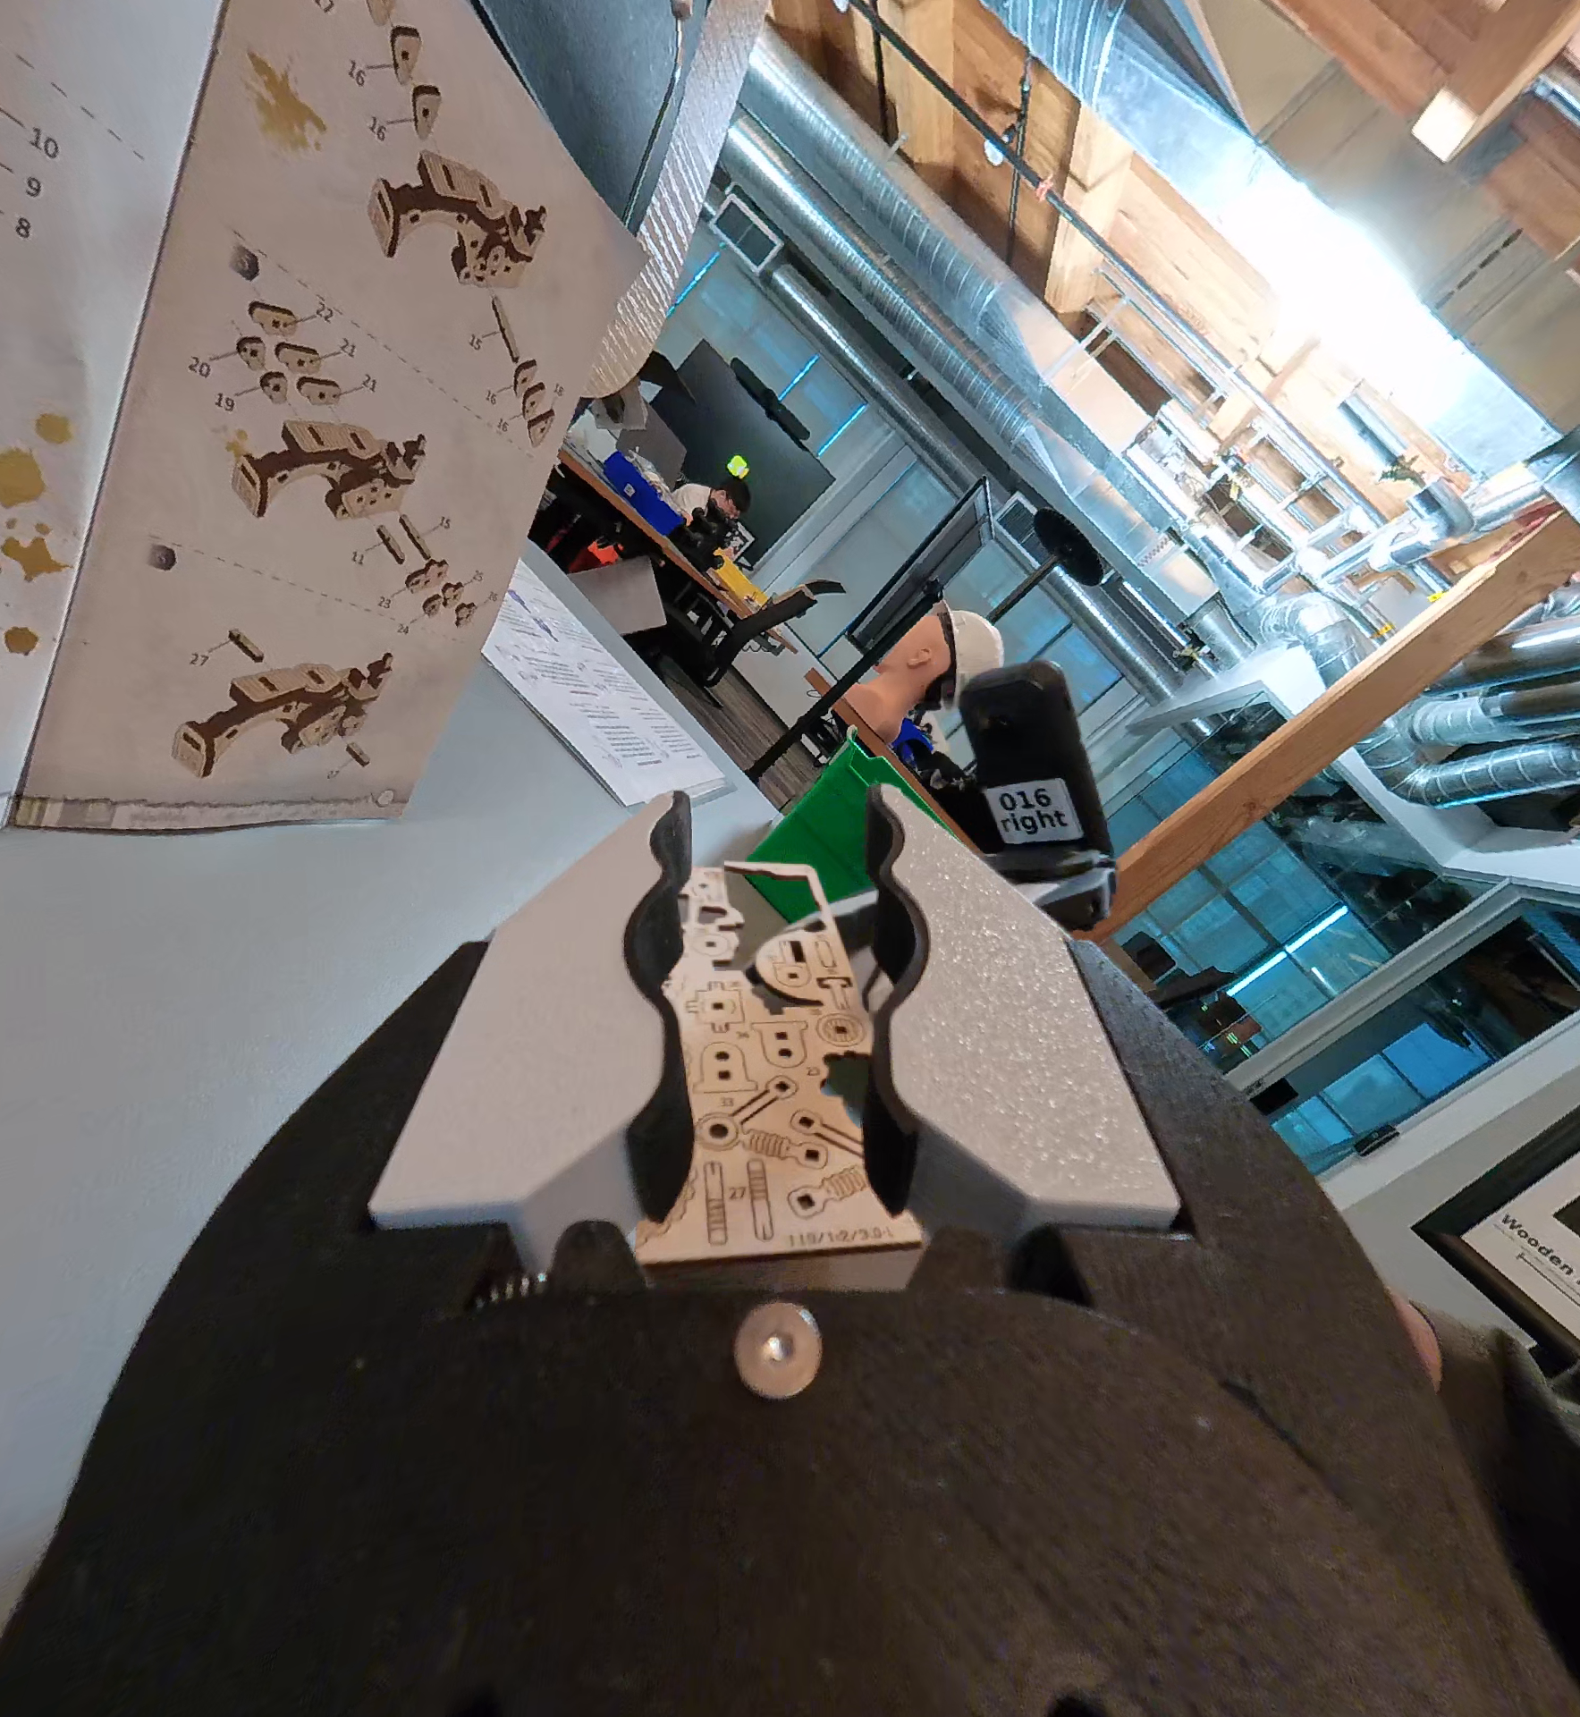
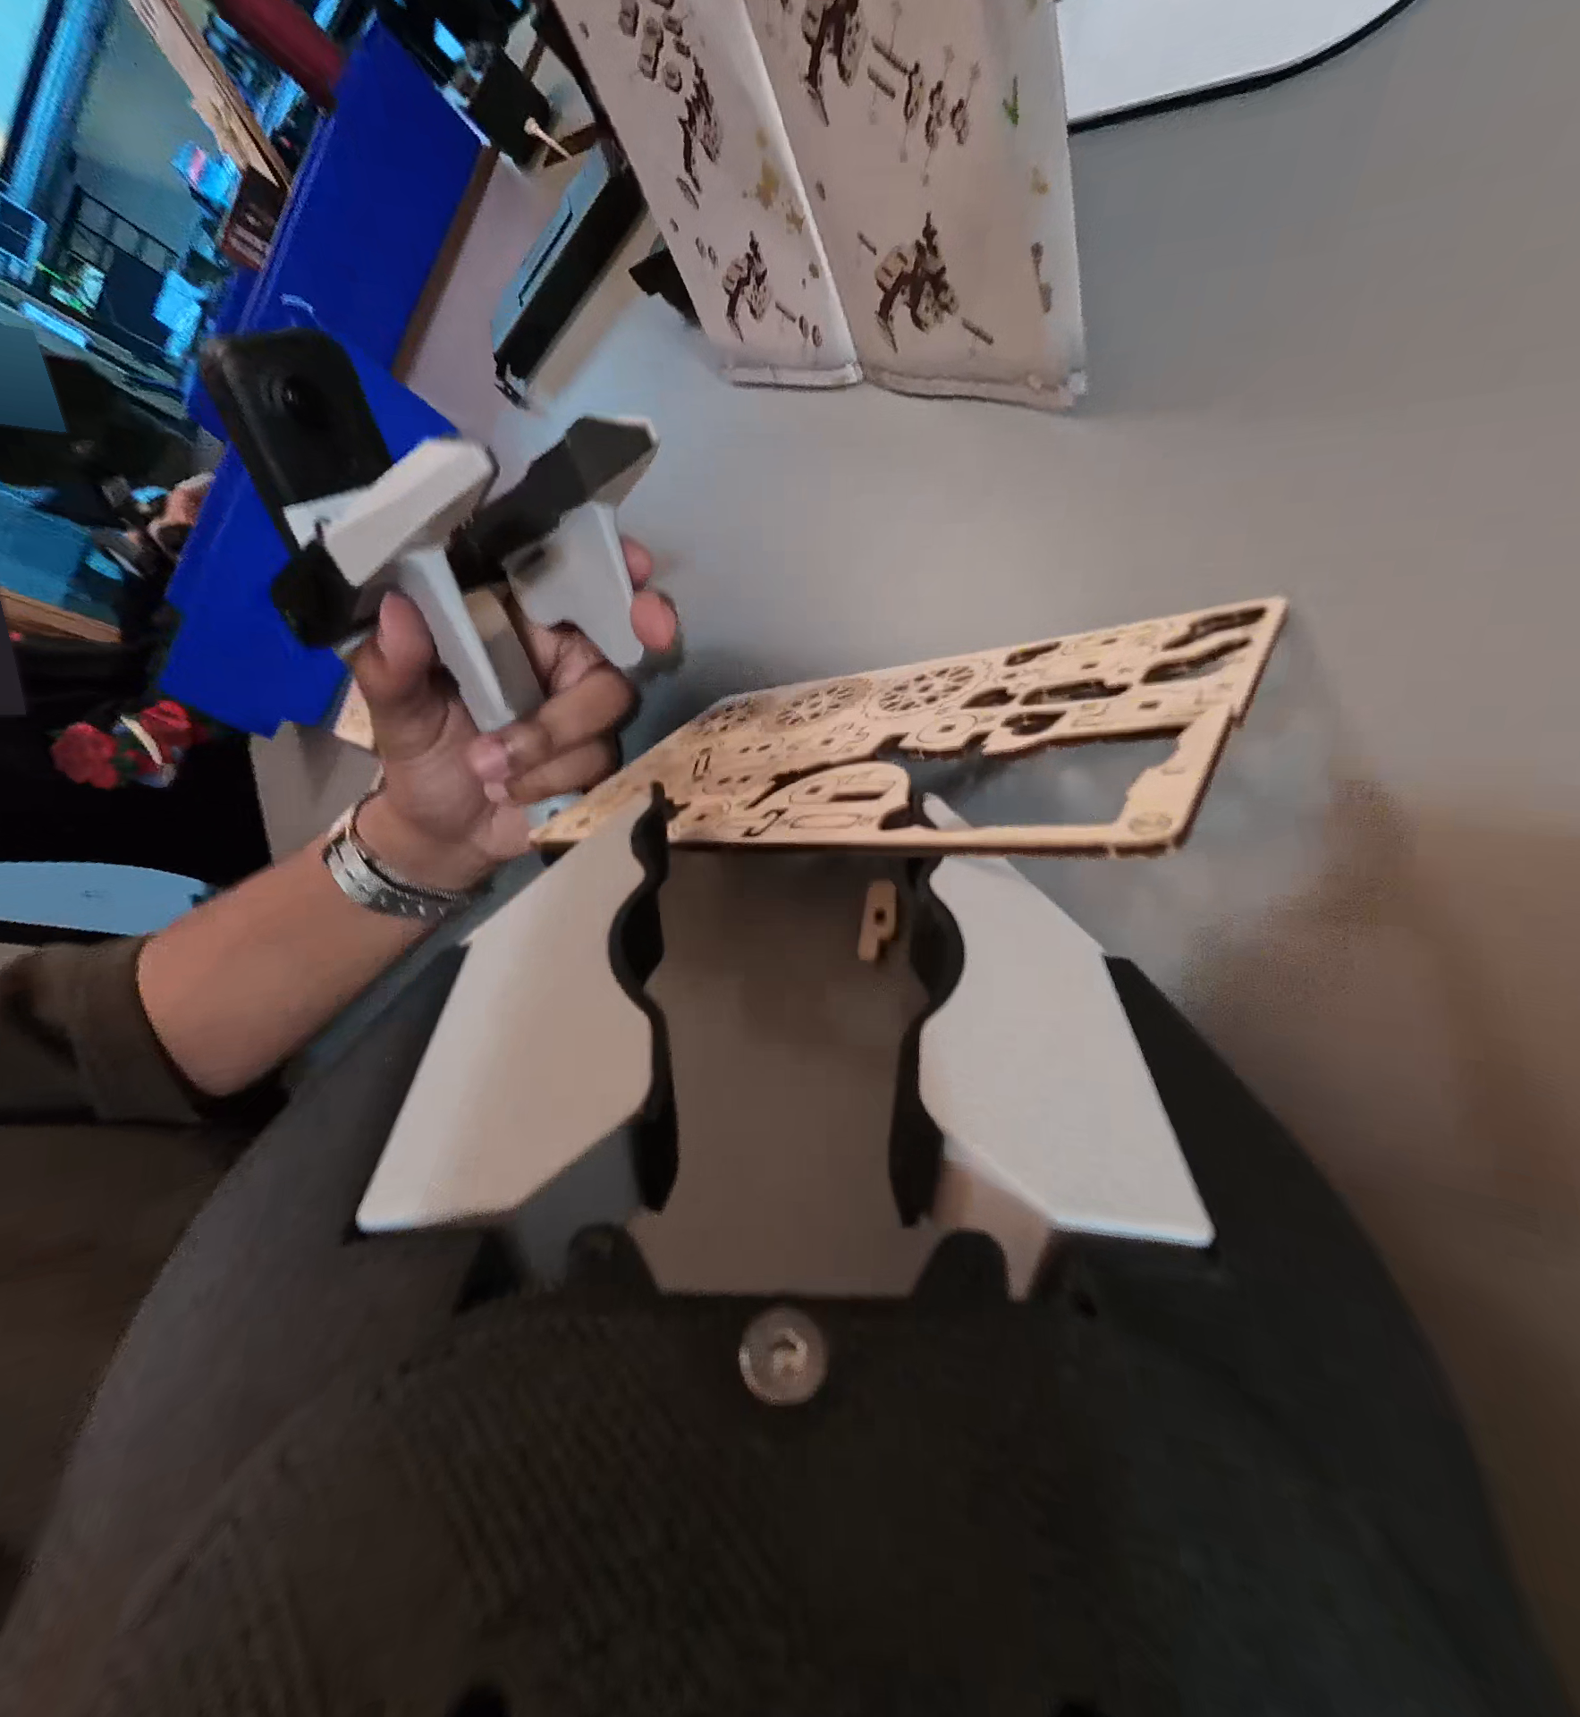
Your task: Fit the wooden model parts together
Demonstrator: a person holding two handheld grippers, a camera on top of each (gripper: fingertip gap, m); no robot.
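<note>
- Grey surface (image 2: 1325,418) in a workshop with exposed ducts (image 1: 907,242); instruction sheet (image 1: 238,418) laid open.
- Left gripper (image 1: 772,938), tilted upward, clamps the wooden parts sheet (image 2: 953,743) aloft; right gripper (image 2: 790,855) spread apart beneath it, a small wooden piece (image 2: 879,920) beside its finger.

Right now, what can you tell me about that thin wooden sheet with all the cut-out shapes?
The sheet is pale, thin plywood with dark laser-cut outlines of gears, pins and brackets. Several pieces are gone, leaving holes, one large and rectangular. It is held roughly level above the grey table, one end clamped in the left claw. A small piece sits by the right claw.
</note>
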